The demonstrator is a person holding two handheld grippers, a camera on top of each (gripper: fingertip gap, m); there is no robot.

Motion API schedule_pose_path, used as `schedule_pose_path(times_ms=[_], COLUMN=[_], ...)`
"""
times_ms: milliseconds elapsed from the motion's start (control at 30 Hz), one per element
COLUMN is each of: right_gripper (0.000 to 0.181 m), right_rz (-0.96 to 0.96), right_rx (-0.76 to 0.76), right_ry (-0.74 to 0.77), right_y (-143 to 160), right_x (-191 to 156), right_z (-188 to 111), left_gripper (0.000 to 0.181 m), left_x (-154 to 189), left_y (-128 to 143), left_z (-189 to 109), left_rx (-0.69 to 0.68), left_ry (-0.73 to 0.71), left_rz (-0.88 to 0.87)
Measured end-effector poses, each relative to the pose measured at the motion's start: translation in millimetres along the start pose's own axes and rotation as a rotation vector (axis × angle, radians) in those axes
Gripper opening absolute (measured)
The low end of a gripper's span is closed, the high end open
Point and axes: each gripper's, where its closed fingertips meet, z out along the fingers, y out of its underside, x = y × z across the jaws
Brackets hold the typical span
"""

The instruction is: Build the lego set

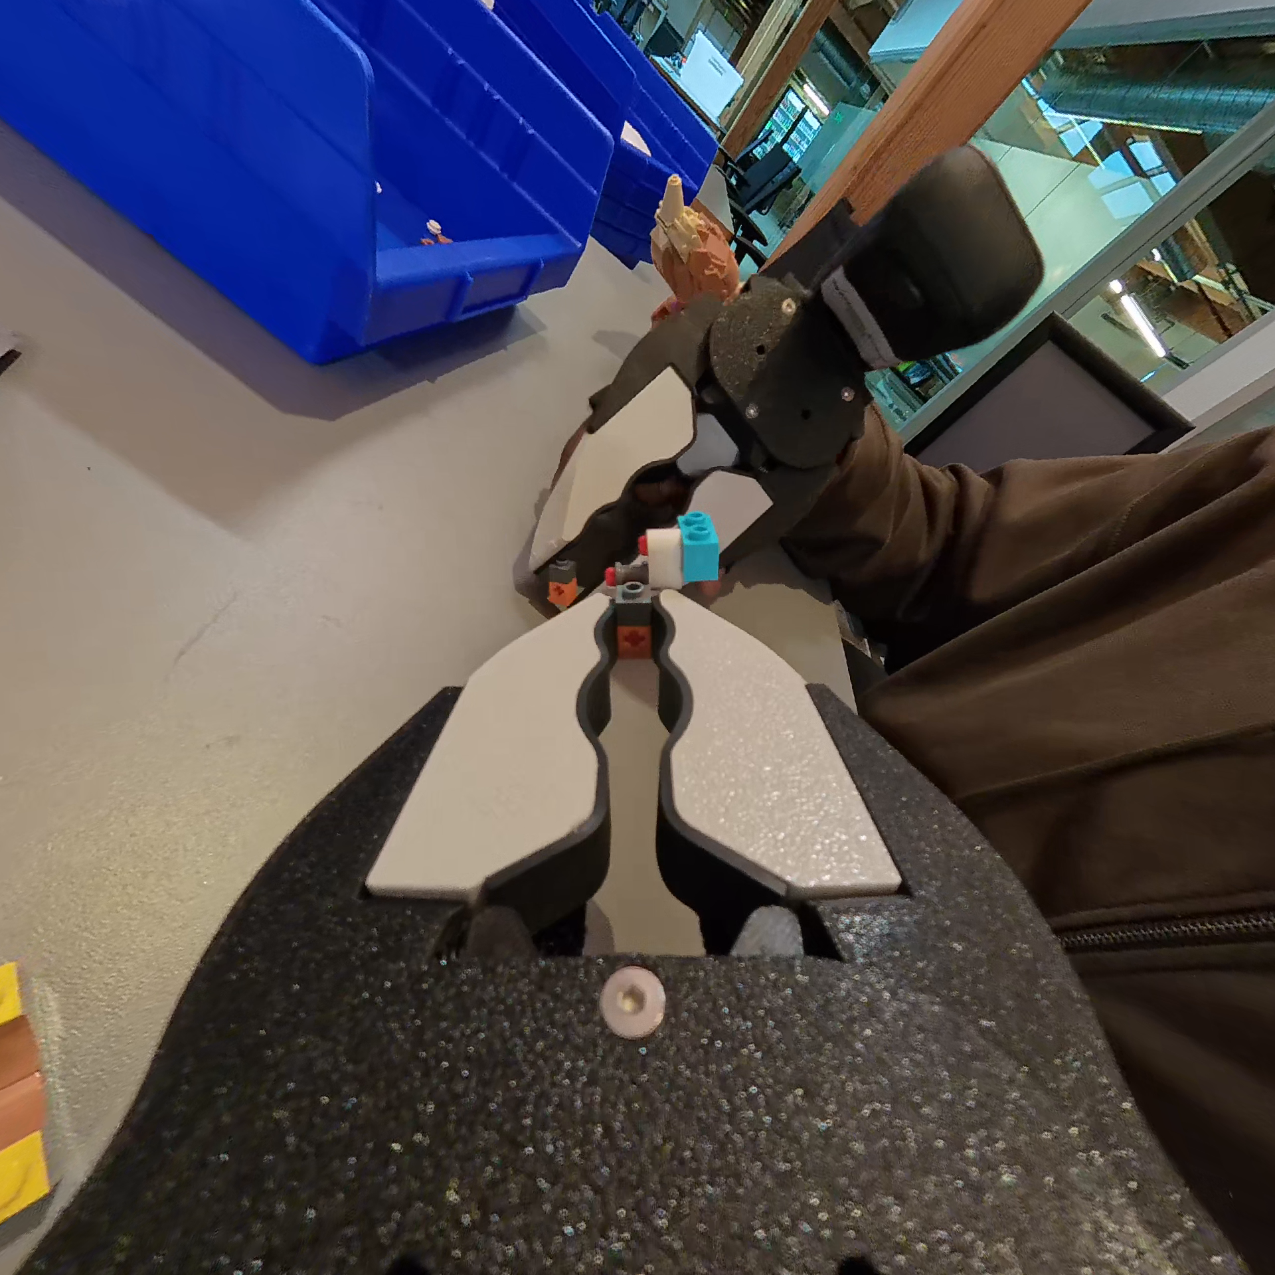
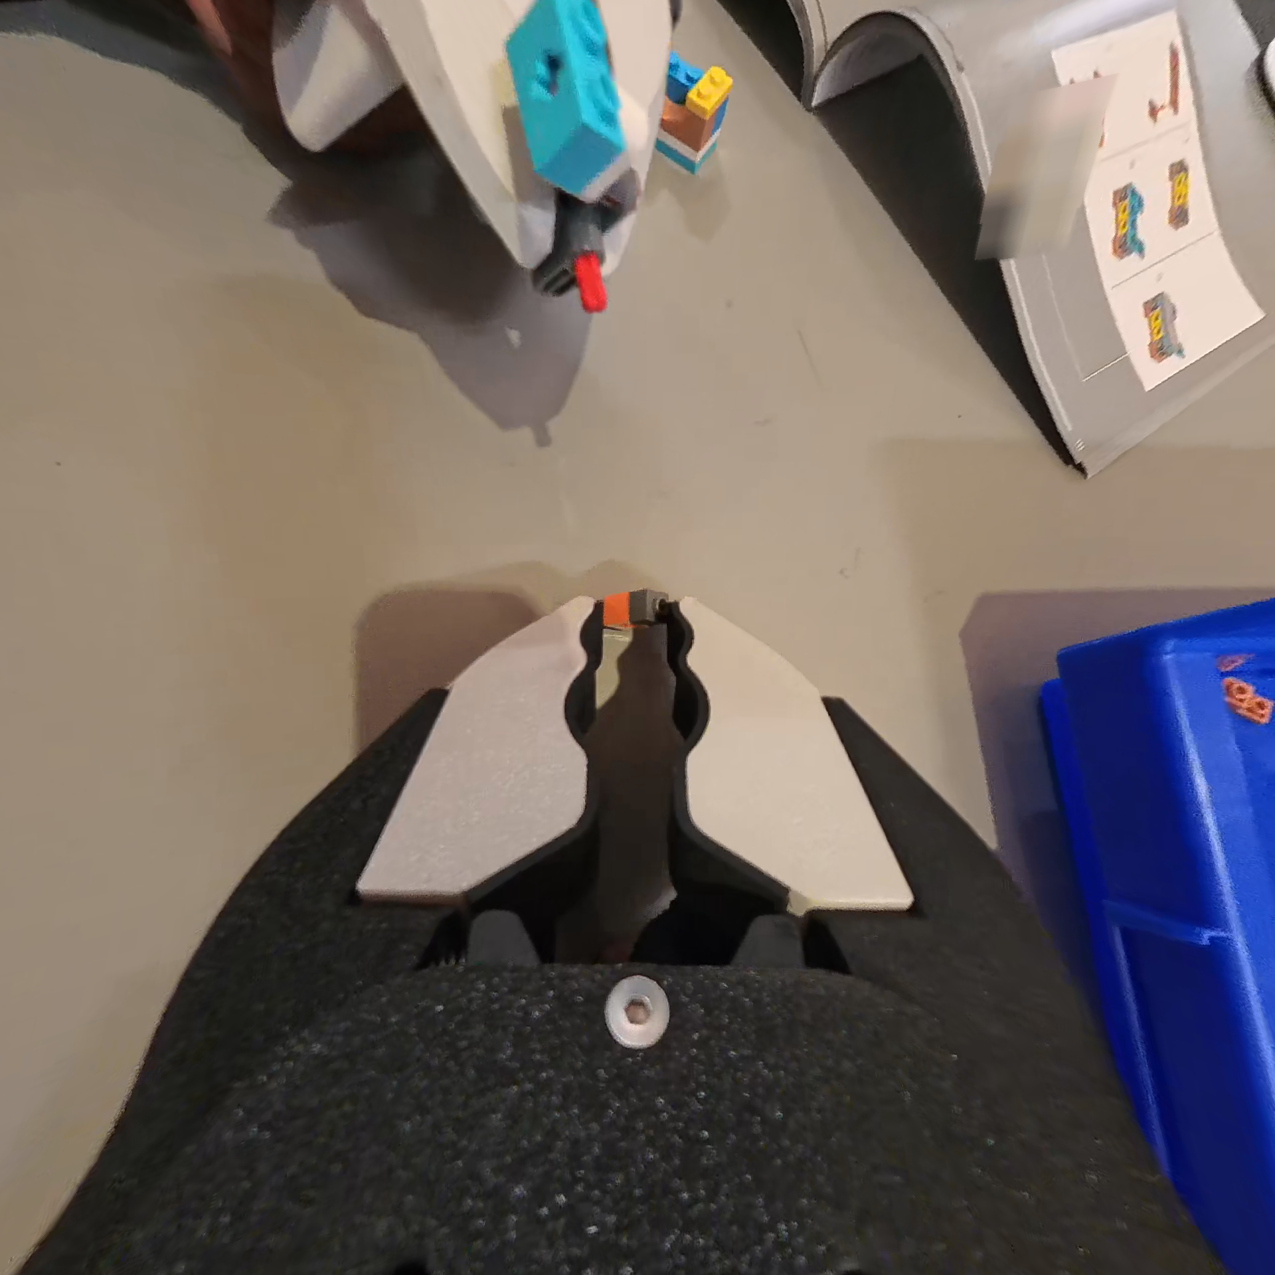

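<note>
In the left wrist view my left gripper (image 1: 633, 610) is shut on a small lego assembly (image 1: 633, 638): an orange and grey block between the fingertips, with a white and teal brick (image 1: 690, 557) and red pins on top. It also shows at the top of the right wrist view (image 2: 572, 110), held above the table. My right gripper (image 2: 635, 607) is shut on a small orange and grey piece (image 2: 629, 610) low over the grey table (image 2: 276, 448). In the left wrist view that gripper (image 1: 559, 586) is just beyond and left of the assembly, a short gap apart.
Blue bins (image 1: 414, 172) stand at the back left; one (image 2: 1173, 862) with orange pieces lies right of my right gripper. An open instruction booklet (image 2: 1138, 241), a small brick stack (image 2: 693, 117) and a brown and tan model (image 1: 690, 241) sit on the table. A brown sleeve (image 1: 1035, 655) is at right.
</note>
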Motion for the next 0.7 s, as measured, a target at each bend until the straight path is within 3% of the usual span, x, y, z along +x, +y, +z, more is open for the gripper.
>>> schedule_pose_path(times_ms=[167, 367, 700], right_gripper=[0.017, 0.017, 0.017], right_rz=[-0.097, -0.183, -0.178], right_rx=[0.011, 0.151, 0.368], right_ry=[0.024, 0.084, 0.026], right_y=[-5.7, -33.2, -64.2], right_x=[-5.2, -5.6, -17.0], right_z=[-0.2, -12.7, -34.1], left_gripper=[0.008, 0.008, 0.008], left_x=[1.3, 5.7, 20.5], left_y=[3.4, 8.6, 5.2], left_z=[2.2, 5.6, 6.9], left_rx=[-0.019, -0.041, -0.018], left_ry=[0.006, 0.046, 0.156], left_rz=[-0.005, -0.042, -0.104])
